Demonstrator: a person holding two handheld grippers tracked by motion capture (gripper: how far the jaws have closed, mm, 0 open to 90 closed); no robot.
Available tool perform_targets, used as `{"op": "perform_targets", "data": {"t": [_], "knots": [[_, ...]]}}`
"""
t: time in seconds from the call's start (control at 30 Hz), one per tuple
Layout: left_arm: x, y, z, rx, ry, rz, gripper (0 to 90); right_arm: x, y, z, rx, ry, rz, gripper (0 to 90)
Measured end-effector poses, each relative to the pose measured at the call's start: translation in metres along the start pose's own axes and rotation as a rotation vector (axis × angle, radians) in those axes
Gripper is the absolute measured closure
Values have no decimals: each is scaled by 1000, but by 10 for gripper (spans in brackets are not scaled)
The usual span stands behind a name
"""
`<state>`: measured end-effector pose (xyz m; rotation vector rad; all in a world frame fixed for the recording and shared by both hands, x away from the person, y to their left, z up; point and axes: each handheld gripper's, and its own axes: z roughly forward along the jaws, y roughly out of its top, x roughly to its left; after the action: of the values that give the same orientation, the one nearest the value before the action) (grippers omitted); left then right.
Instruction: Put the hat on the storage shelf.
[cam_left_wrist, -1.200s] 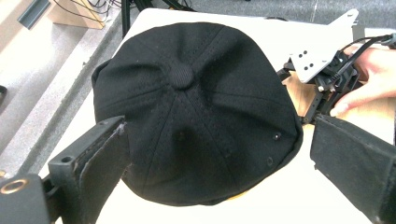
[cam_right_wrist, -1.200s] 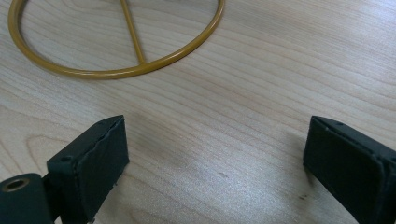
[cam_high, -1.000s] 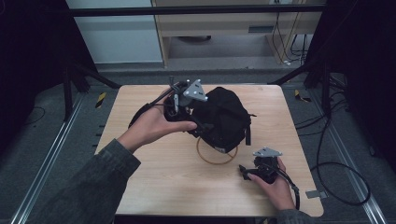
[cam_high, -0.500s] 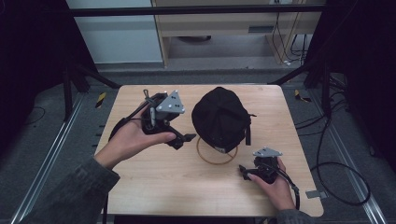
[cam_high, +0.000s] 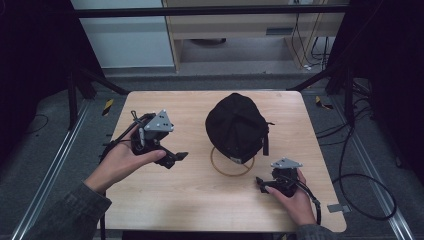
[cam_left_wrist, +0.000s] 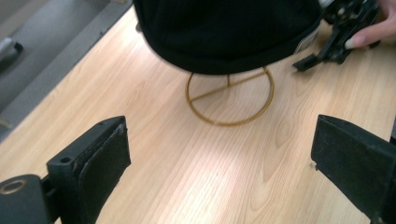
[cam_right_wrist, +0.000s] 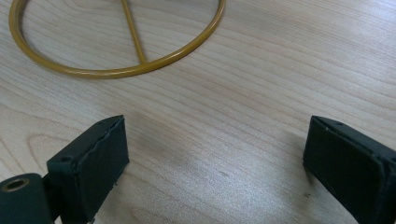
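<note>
Black cap perched on a thin wire stand, both grippers released

Black fabric cap (cam_high: 236, 127) sits over a gold wire stand (cam_high: 232, 167) near the middle of the pale wooden surface (cam_high: 190, 200), toward its far half. In the left gripper view the cap's lower edge overhangs the stand's ring base, with a single slim upright and a cross-bar carrying the whole load.

The left gripper (cam_high: 170, 157) is held in a hand at the left of the surface, well apart from the cap, its jaws spread wide with nothing between them. The right gripper (cam_high: 265, 186) rests low at the near right, just beside the ring base, jaws likewise spread and empty; its own view shows bare wood between the pads and the ring just beyond.

Likely trouble comes from the stand. It looks light and top-heavy, so a sideways nudge from either gripper, or a tug on the cap's brim without a lift, could tip stand and cap over together. The right gripper sits close enough to the ring that a careless forward slide could push the base. Soft fabric may also slip or bunch between the pads instead of coming away cleanly. A trailing cable could catch the surface's edge.

No containers are on the surface; the cap covers the top of the stand
</note>
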<state>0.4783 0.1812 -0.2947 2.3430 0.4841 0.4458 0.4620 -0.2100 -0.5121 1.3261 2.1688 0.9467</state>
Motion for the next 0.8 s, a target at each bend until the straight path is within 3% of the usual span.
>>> {"op": "perform_targets", "data": {"t": [0.43, 0.67, 0.8], "knots": [[7, -37, 9, 39, 47, -2, 55, 0, 0, 0, 0, 0, 0, 68], [9, -61, 16, 60, 57, -30, 54, 0, 0, 0, 0, 1, 1, 68], [11, -76, 20, 68, 46, -65, 52, 0, 0, 0, 1, 1, 1, 68]]}}
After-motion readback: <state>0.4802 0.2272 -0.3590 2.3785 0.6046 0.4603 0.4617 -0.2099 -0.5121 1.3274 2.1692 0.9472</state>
